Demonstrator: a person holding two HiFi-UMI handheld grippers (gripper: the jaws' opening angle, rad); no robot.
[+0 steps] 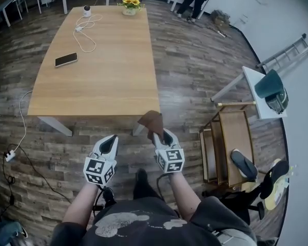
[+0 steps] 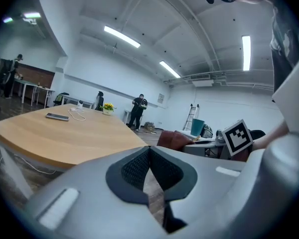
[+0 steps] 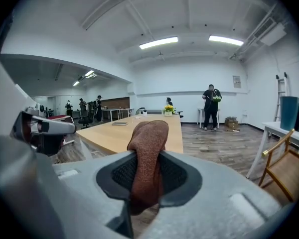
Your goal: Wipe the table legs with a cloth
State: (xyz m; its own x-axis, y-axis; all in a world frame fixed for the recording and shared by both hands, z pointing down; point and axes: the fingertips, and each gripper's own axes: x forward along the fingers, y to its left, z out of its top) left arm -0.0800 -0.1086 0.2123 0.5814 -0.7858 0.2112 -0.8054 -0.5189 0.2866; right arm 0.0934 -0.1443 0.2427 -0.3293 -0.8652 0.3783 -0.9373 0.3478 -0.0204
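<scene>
In the head view, the right tool (image 1: 161, 136) pinches a brown cloth (image 1: 152, 122), which sticks out past its tips toward 12 o'clock, in front of the near edge of the wooden surface (image 1: 97, 76) by its right corner. A white leg (image 1: 138, 130) of the surface shows just at 9 o'clock of the tool's tips. The left tool (image 1: 109, 143) hangs beside the right one at its 9 o'clock, apart from the cloth. A phone (image 1: 65, 60) and a white cable (image 1: 87, 35) lie on the surface, and a sunflower pot (image 1: 130, 5) stands at its far end. In the left gripper view, the left tool (image 2: 149, 156) has its jaws pressed together at the tips with nothing between them. The cloth (image 2: 173, 139) shows at 2 o'clock, beyond the surface's corner. In the right gripper view, the right tool (image 3: 148, 176) clamps the cloth (image 3: 150, 136) between its dark pads. The cloth's folded top rises above the tips, in front of the surface (image 3: 109, 136).
</scene>
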